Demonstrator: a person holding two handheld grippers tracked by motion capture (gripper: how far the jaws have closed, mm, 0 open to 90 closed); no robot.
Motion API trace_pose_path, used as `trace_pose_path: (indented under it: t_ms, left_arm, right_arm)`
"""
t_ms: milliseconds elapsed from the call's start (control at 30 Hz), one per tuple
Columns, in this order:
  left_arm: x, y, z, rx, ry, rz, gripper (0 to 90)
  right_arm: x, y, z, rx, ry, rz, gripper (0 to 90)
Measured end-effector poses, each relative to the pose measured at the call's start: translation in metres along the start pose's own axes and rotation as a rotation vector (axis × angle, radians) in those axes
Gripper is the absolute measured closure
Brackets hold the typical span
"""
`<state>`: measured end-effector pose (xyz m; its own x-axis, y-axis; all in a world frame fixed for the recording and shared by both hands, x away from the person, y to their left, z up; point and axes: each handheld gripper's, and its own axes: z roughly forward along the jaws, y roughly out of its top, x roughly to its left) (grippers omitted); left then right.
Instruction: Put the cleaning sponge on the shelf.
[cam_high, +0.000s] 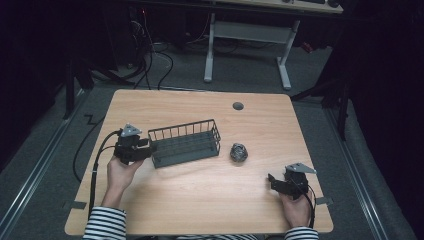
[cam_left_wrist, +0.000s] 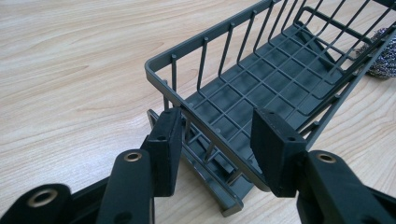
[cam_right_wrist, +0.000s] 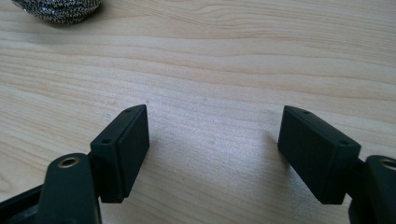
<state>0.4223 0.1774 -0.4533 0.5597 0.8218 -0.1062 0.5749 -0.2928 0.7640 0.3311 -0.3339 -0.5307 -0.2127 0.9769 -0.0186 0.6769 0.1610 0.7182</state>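
Basket (cam_high: 186, 143), a dark grey wire rack, lies near the middle of the wooden table (cam_high: 200, 200), and everything else is best placed from it. Just off its right end, slightly apart, sits a steel scouring ball (cam_high: 239, 152). At its left end is the left gripper (cam_high: 146, 150); in the left gripper view the jaws are spread to either side of the basket's end wall (cam_left_wrist: 205, 116), one pad just outside the near corner and the other over the floor grid, neither yet pressed against the wire. So this gripper is released, poised to clamp but grasping nothing.

Well to the right of the basket and nearer the person, beyond the scouring ball, the right gripper (cam_high: 272, 181) hovers low over bare wood, jaws wide apart and empty; the ball appears at the top left corner of the right gripper view (cam_right_wrist: 58, 9).

The step in hand looks like steadying the basket so the ball can go into it. Next, the left jaws should close on the end wall, and the right gripper should travel toward the ball, straddle it, and squeeze gently, since the springy mesh may slip or roll.
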Motion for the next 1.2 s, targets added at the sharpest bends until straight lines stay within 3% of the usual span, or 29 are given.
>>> trace_pose_path:
  t_ms: [400, 867, 1000, 1033, 1200]
  left_arm:
    - [-0.01, -0.004, -0.007, 0.027, -0.017, 0.019, 53.0]
    - [-0.02, -0.009, -0.009, 0.021, -0.04, 0.033, 52.0]
    - [-0.02, -0.01, -0.009, 0.008, -0.04, 0.02, 42.7]
    - [-0.02, -0.01, -0.01, -0.005, -0.037, 0.027, 36.4]
    - [-0.02, -0.009, -0.023, -0.083, -0.016, 0.029, 30.1]
  right_arm:
    - [0.0, 0.0, 0.0, -0.001, 0.0, -0.001, 25.1]
    - [0.0, 0.0, 0.0, -0.001, 0.0, 0.001, 25.2]
    - [0.0, 0.0, 0.0, -0.001, 0.0, 0.0, 25.2]
    - [0.0, 0.0, 0.0, -0.001, 0.0, 0.001, 25.2]
    - [0.0, 0.0, 0.0, -0.001, 0.0, 0.001, 25.3]
